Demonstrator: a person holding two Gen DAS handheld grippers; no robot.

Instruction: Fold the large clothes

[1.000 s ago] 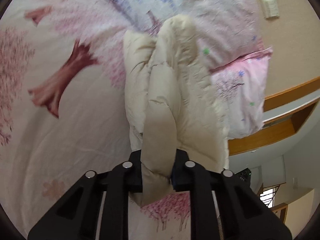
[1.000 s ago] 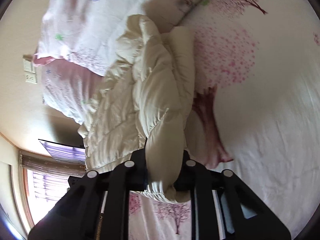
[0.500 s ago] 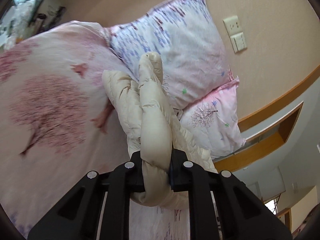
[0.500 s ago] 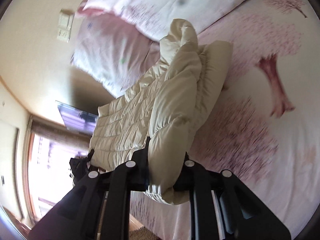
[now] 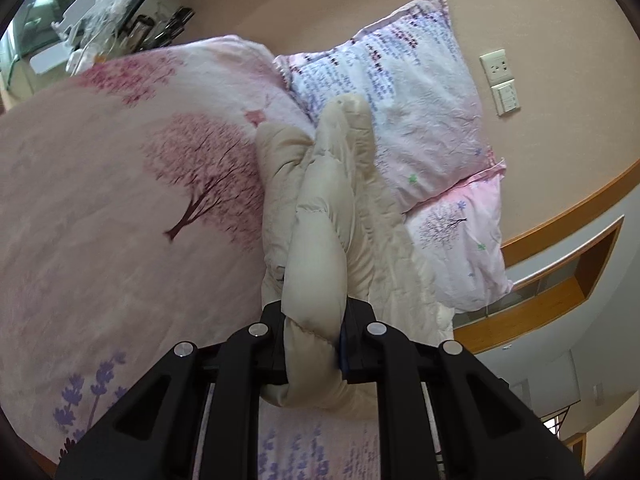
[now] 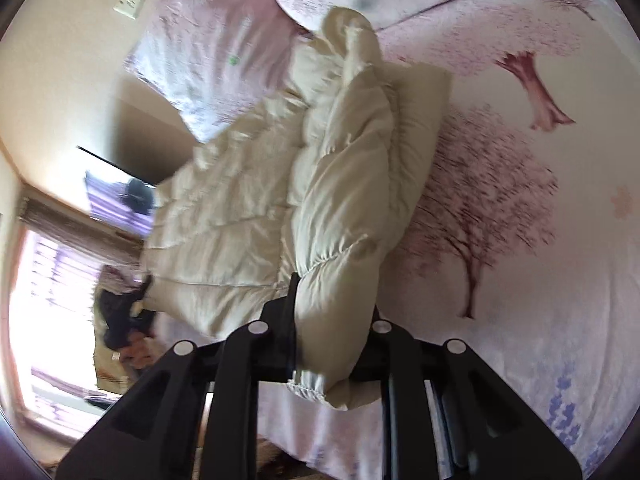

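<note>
Cream puffer jacket (image 6: pixel 248 204) lies on the bed cover (image 5: pixel 120 240), with its far end against the stacked pillows (image 5: pixel 420 92); all places below are given relative to those pillows.

Change over the last second: both wrist views have swung. One second ago the left view looked down at bed cover and jacket. Now it takes in both pillows, the wall (image 5: pixel 280 8) above them and the wall sockets (image 5: pixel 502 80) beside them. In the right view the quilted body is now spread out broad and flat, running away from the pillows toward the window (image 6: pixel 52 288). Right view is blurred at its edges.

Left gripper (image 5: pixel 314 344): jaws closed on a thick padded roll of the jacket, which rises between them and points toward the pillows. No change in grip.

Right gripper (image 6: pixel 334 340): padded section with a gathered elastic edge sits between the jaws. Jaws have just been opening a little. Fabric fills the gap and the pads appear to press on it, so held, more loosely.

Judgement: carrying stroke looks near its end. The loosening suggests the right side is about to be laid down. Fold not yet flat, since the held ends stand bunched.
</note>
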